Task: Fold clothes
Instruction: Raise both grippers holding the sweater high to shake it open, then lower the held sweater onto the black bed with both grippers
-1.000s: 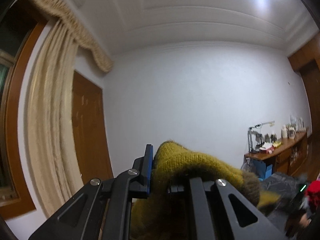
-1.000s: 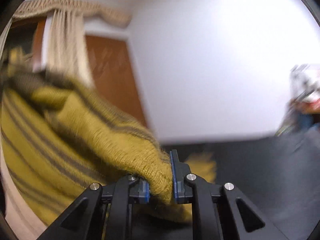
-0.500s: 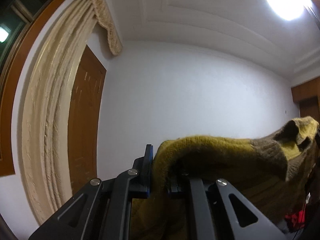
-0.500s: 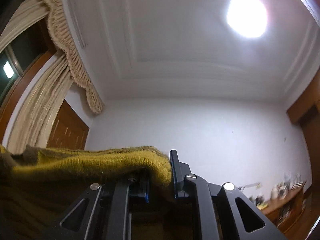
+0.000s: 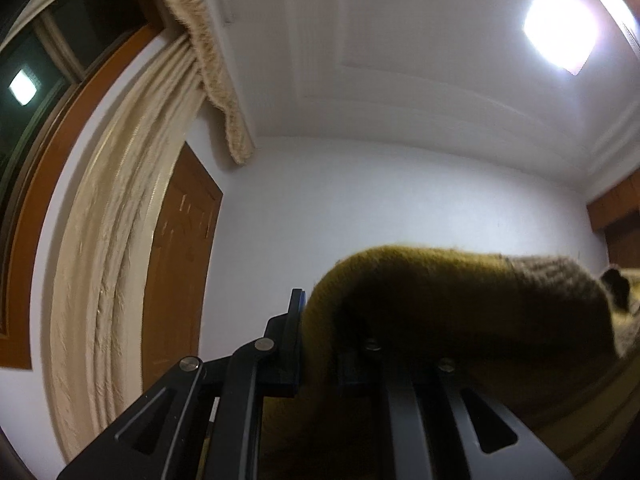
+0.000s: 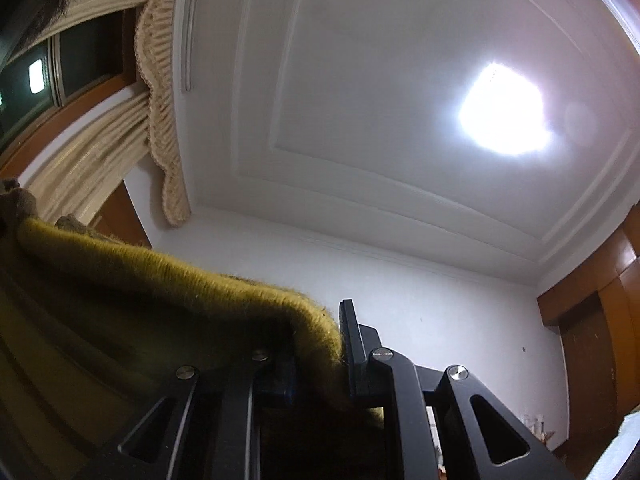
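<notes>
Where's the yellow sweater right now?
The yellow sweater is held up in the air between both grippers: clamped in the left gripper and draping rightward in the left wrist view, clamped in the right gripper and draping leftward in the right wrist view.

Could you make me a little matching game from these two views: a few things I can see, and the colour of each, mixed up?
Things:
1. sweater
2. curtain
3. door
4. ceiling

Colours:
A. white
B. mustard yellow
C. cream
D. orange-brown wood

Pairs: 1-B, 2-C, 3-D, 4-A
</notes>
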A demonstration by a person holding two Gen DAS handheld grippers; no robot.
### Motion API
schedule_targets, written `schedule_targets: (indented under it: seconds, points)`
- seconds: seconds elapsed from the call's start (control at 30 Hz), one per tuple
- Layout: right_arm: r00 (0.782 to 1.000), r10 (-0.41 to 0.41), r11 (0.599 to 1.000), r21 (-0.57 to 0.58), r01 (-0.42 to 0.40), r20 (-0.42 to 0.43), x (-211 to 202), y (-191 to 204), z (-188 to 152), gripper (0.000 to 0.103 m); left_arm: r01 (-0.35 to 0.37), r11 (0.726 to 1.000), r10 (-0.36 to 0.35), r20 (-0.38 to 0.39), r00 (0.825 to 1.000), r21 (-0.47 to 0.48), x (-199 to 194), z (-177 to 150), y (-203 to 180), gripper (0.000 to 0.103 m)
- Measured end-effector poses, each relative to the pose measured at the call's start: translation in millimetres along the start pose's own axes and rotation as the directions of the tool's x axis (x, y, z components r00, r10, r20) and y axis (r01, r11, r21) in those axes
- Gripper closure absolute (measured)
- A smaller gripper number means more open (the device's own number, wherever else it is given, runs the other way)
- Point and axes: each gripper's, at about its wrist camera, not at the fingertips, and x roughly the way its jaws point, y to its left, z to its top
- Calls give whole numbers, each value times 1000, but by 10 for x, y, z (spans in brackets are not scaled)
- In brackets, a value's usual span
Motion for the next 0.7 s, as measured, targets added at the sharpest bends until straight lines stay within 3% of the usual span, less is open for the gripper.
schedule_targets:
  seconds: [0.1, 0.17, 0.27, 0.33, 0.4, 0.5, 0.57, 0.63, 0.7]
  points:
    - [995, 11, 1000, 6, -10, -98, 158, -26, -256, 86, 4, 1000, -1, -89, 996, 29, 316, -212, -69, 87]
    - [980, 36, 999, 19, -32, -198, 362, 5, -534, 86, 8, 999, -1, -148, 989, 49, 526, -353, -115, 87]
    - [936, 74, 997, 43, -63, -343, 669, 51, -954, 86, 17, 997, 2, -235, 972, 77, 842, -565, -184, 87]
    - [889, 113, 993, 77, -88, -444, 867, 78, -1303, 86, 13, 996, 15, -324, 946, 83, 1160, -832, -197, 87]
    - [826, 140, 990, 101, -102, -546, 1080, 160, -1740, 86, 9, 996, 30, -423, 906, 91, 1498, -1158, -212, 87]
    - [714, 165, 986, 110, -123, -680, 1317, 327, -2408, 86, 7, 992, 63, -550, 833, 124, 1940, -1683, -262, 87]
    - [622, 187, 982, 123, -145, -760, 1410, 437, -2876, 86, 7, 988, 93, -626, 774, 155, 2193, -2075, -313, 87]
    - [518, 215, 975, 149, -166, -828, 1481, 545, -3330, 86, 7, 983, 127, -701, 701, 186, 2428, -2516, -371, 87]
    - [416, 232, 969, 170, -181, -880, 1487, 607, -3743, 85, 9, 981, 141, -738, 659, 195, 2546, -2764, -397, 87]
